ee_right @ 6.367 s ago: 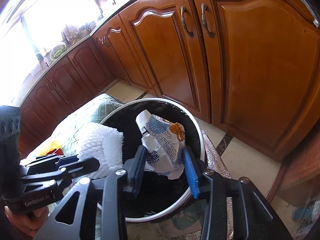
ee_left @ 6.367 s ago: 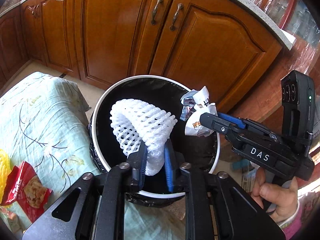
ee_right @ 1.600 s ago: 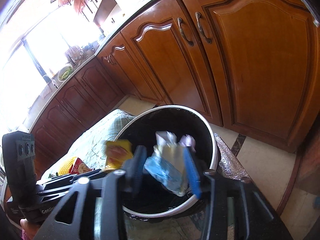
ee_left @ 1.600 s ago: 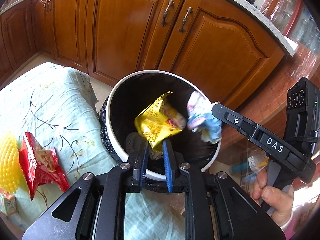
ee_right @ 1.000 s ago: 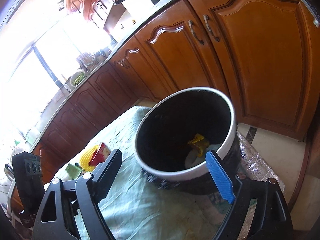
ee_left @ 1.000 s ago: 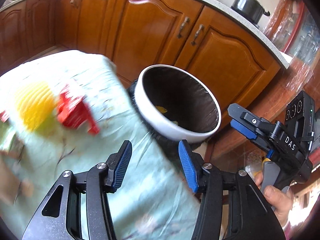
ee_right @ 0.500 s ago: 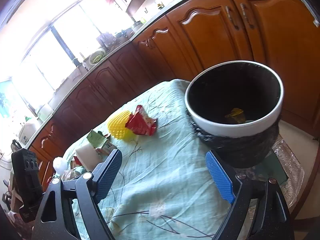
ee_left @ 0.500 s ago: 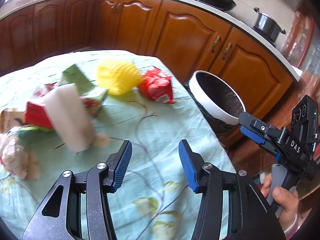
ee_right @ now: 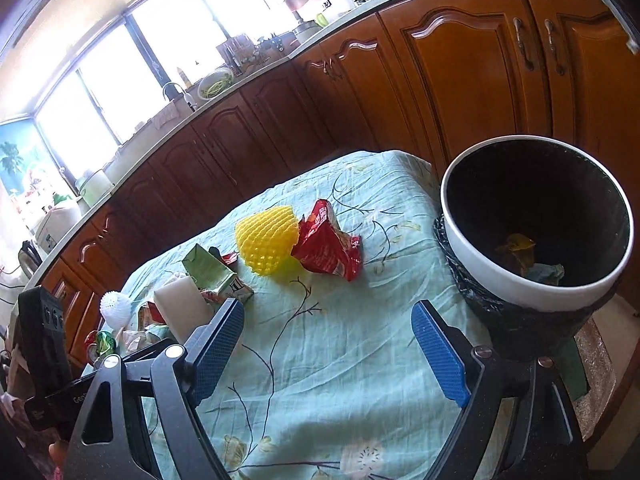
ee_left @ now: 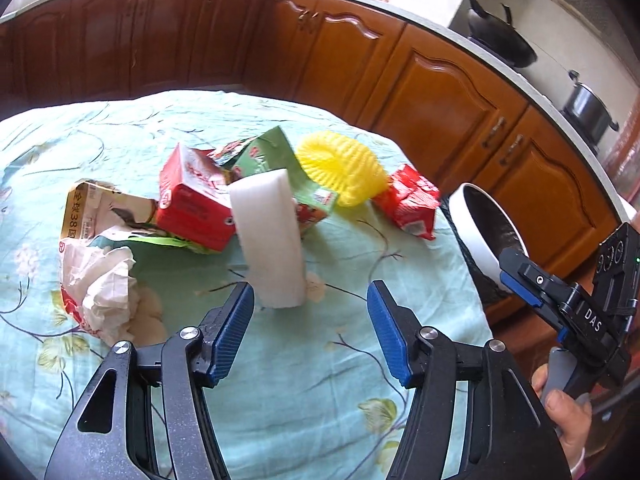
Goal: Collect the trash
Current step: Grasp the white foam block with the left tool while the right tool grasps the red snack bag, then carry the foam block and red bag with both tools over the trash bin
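The left gripper [ee_left: 310, 332] stood with its 2 blue-padded jaws apart over the pale green flowered tablecloth [ee_left: 280, 400]; they had just been opening wider, and nothing lay between them. Just beyond the gap stood a tall white foam block [ee_left: 270, 240], upright and untouched by either pad. Behind the block lay a red drink carton [ee_left: 192, 204] on its side and a green carton [ee_left: 272, 156] tilted against it. To the left of these sat a beige printed paper package [ee_left: 94, 212], and nearer the camera a crumpled white plastic wrapper [ee_left: 100, 284]. To the right of the cartons rested a yellow foam fruit net [ee_left: 340, 168], touching a red crinkled snack bag [ee_left: 412, 200].

The right gripper [ee_right: 328, 344] held its 2 blue-padded jaws wide apart, also with nothing in them, above the same cloth. Past its right jaw stood the round white-rimmed trash bin with a black liner [ee_right: 520, 284], just beside the table's edge. At the bottom of the bin lay a yellow wrapper [ee_right: 518, 248] and a pale blue scrap [ee_right: 548, 272]. From this view the net and the red bag lay well apart from the bin, toward the middle of the table. A small white mesh ball [ee_right: 116, 308] sat at the far left end of the litter. A hand [ee_left: 568, 408] gripped the right tool's handle at the lower right of the left wrist view. Brown wooden kitchen cabinets [ee_left: 440, 92] ran behind the table.
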A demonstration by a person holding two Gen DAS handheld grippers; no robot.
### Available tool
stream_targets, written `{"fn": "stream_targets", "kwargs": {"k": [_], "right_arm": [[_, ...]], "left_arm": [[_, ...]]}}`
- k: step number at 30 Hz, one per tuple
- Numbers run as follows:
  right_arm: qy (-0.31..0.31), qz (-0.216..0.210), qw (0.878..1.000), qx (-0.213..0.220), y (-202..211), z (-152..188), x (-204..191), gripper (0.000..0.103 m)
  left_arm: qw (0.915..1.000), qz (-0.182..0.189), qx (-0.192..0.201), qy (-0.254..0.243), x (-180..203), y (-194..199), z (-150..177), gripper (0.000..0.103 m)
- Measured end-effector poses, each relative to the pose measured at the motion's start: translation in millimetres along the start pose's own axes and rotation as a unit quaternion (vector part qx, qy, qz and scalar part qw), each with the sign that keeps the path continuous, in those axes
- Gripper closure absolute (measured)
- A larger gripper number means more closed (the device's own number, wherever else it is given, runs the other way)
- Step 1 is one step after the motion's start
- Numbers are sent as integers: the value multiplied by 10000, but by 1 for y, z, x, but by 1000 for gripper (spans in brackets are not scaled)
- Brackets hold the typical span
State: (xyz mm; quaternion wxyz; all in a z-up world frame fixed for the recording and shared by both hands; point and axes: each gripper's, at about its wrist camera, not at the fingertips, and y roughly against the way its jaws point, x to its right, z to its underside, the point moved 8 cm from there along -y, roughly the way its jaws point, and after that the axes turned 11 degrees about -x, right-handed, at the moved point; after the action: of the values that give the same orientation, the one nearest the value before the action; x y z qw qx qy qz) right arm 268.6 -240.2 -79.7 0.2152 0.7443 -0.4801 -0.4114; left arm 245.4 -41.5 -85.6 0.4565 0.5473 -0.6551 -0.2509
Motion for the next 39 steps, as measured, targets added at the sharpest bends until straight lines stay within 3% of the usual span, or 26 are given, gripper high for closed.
{"fn": "stream_targets", "kwargs": {"k": [4,8,16,18,21,22,23,25,39], "right_arm": [[228,88,9996,-116,-18,-13,-7,15],[451,231,9986,-132,-37,-28,-12,8],[519,318,9973,-416,-79,-45,-8,10],[496,289,9974,-432,-85,-47,-7,18],[426,331,9973,-493,-87,-48,-3,51],[402,334,9973,-518,-87,-47,-1,65],[388,327,9974,-508,-85,-46,0,67],[387,322,9978,-438,-76,-43,0,76],[167,51,9998,1,3,-12,7,81]], "left_arm": [[9998,-99,-16,181,-9,-7,-7,42],[9995,-171,-35,281,-15,-15,-13,40],[9989,-234,-134,380,-22,-33,-22,40],[9990,-230,-144,363,-21,-36,-24,42],[9991,-238,-166,310,-18,-40,-25,47],[9992,-199,-198,292,-17,-42,-25,59],[9992,-157,-248,267,-15,-44,-24,75],[9993,-105,-302,209,-12,-46,-22,76],[9975,311,-218,-599,46,-24,-6,77]]}}
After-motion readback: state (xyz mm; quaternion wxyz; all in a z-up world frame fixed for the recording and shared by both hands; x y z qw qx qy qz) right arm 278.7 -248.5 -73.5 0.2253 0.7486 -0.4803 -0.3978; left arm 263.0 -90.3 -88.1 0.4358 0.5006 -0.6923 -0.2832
